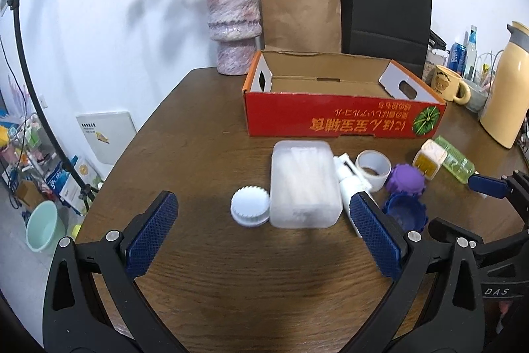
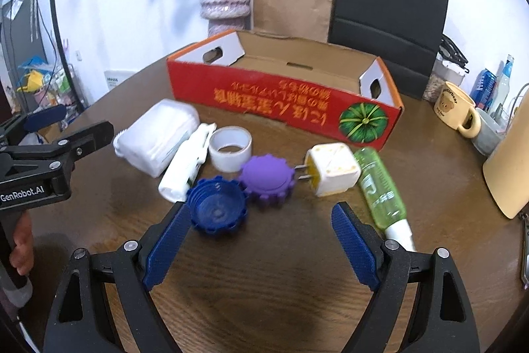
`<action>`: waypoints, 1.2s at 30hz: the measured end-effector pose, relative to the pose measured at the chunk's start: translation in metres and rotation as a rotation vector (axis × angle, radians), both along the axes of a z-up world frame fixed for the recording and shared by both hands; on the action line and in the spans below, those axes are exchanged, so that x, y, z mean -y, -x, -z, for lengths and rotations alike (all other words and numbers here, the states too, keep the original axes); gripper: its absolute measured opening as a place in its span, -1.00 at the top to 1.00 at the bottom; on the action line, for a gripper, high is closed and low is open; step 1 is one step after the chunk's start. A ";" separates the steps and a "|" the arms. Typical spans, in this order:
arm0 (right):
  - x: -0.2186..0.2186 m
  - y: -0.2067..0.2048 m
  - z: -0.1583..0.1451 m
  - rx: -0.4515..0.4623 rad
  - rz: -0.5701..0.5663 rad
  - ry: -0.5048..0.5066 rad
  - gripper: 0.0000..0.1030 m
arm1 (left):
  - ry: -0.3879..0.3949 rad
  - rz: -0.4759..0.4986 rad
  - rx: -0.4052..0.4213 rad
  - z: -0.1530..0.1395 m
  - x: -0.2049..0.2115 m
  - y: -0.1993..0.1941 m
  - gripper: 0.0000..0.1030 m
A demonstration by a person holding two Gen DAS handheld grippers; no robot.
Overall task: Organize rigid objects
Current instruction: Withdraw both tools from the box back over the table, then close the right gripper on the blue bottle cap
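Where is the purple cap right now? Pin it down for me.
The purple cap lies on the table, mid-frame in the right wrist view, between the tape roll and the white plug, just behind the blue cap.

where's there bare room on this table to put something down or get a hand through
Bare wood lies at the near edge, in front of the white lid and blue cap, and along the left side beside the clear plastic box. The red box is empty inside. It is crowded from that plastic box across to the green bottle, and by the mug at the right.
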State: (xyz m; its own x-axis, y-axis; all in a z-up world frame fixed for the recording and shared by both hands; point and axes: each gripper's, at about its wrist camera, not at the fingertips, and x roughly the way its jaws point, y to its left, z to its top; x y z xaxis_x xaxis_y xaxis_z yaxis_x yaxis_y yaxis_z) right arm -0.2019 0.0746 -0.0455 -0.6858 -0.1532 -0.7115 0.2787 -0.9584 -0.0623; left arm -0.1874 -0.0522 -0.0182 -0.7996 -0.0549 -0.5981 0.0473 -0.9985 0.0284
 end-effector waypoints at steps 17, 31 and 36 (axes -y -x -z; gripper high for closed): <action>0.021 0.013 0.026 0.064 0.011 -0.041 -0.77 | -0.086 0.019 0.025 0.011 0.026 -0.003 -1.00; 0.035 0.027 0.031 0.071 -0.026 -0.054 -0.42 | -0.090 0.027 0.051 0.016 0.026 0.000 -1.00; 0.034 0.027 0.032 0.079 -0.035 -0.029 -0.15 | -0.091 0.020 0.056 0.017 0.026 0.001 -1.00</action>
State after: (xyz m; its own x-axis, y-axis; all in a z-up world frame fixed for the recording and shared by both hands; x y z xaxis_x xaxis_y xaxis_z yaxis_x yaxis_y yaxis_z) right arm -0.2292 0.0407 -0.0771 -0.6221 -0.1543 -0.7676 0.3168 -0.9462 -0.0665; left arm -0.1881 -0.0785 -0.0357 -0.7649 0.0173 -0.6439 0.0283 -0.9978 -0.0604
